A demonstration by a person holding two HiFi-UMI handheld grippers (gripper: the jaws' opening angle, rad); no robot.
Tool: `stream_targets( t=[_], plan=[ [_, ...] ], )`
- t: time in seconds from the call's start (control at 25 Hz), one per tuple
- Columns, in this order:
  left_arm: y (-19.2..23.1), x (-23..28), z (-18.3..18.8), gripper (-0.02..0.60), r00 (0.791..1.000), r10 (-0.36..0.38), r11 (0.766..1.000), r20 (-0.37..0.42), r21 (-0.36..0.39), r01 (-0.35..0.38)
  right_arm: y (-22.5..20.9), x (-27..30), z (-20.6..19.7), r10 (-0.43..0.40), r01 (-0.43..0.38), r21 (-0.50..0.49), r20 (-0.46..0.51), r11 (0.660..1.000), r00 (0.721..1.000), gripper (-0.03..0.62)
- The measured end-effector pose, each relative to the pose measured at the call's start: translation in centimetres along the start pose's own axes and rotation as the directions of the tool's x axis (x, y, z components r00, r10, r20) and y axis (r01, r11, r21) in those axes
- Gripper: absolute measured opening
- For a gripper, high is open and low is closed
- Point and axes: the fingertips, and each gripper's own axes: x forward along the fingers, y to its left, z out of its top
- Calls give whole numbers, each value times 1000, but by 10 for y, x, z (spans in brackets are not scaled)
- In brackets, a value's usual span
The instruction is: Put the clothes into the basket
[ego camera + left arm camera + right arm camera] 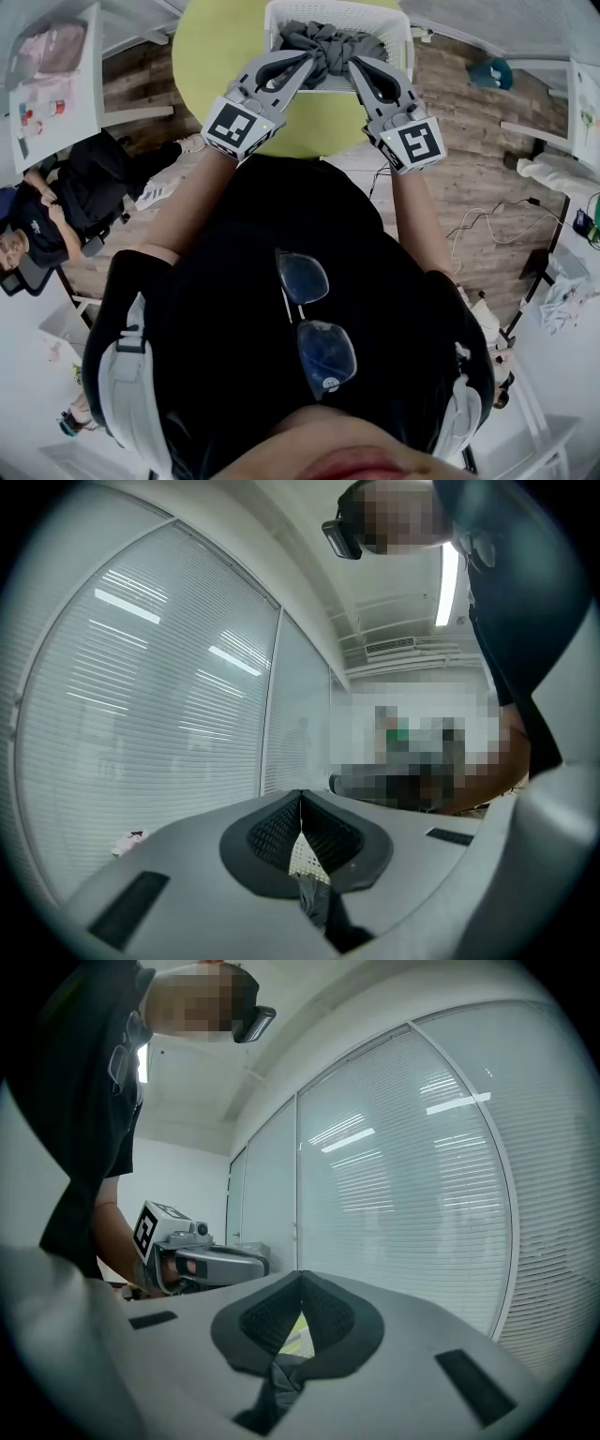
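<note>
A dark grey garment (328, 42) lies bunched in the white perforated basket (281, 13) on the round yellow-green table (211, 66). My left gripper (309, 60) and right gripper (354, 64) both reach into the basket from the near side, each shut on a fold of the garment. In the left gripper view the jaws meet at the tip (300, 795), with grey cloth (315, 904) pinched low between them and basket mesh (302, 857) showing behind. In the right gripper view the jaws (302, 1275) are likewise shut on grey cloth (281, 1378).
A person (66, 202) sits on the left beside a white desk (56, 94). Cables (487, 225) trail over the wooden floor on the right. A glass wall with blinds (422, 1176) fills both gripper views. The left gripper (202, 1258) also shows in the right gripper view.
</note>
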Motion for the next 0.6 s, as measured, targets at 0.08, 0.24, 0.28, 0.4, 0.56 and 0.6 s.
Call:
stream_targets(
  t=[0.08,0.24,0.28,0.4,0.56,0.6],
  plan=[
    [-3,0,0,11,1000,-8,1000,-1,-1,8,1,-1,0,4,-4,0,1,1000,1000,25],
    [-5,1,-1,11,1000,-13,1000,-9,2,13,0,-3,1,6,-6,14,11,1000,1000,23],
    [-6,1,-1,11,1000,-14,1000,-16,1,14,0,-4,2,6,-6,16,12,1000,1000,23],
    [-7,0,-3,9,1000,-17,1000,-18,-1,17,1,-6,0,9,-9,19,14,1000,1000,23],
    [-7,1,-3,11,1000,-11,1000,4,-4,11,2,-6,-2,9,-9,26,11,1000,1000,23],
    [-7,1,-2,11,1000,-10,1000,4,-3,10,2,-6,-3,9,-10,28,11,1000,1000,23]
  ],
)
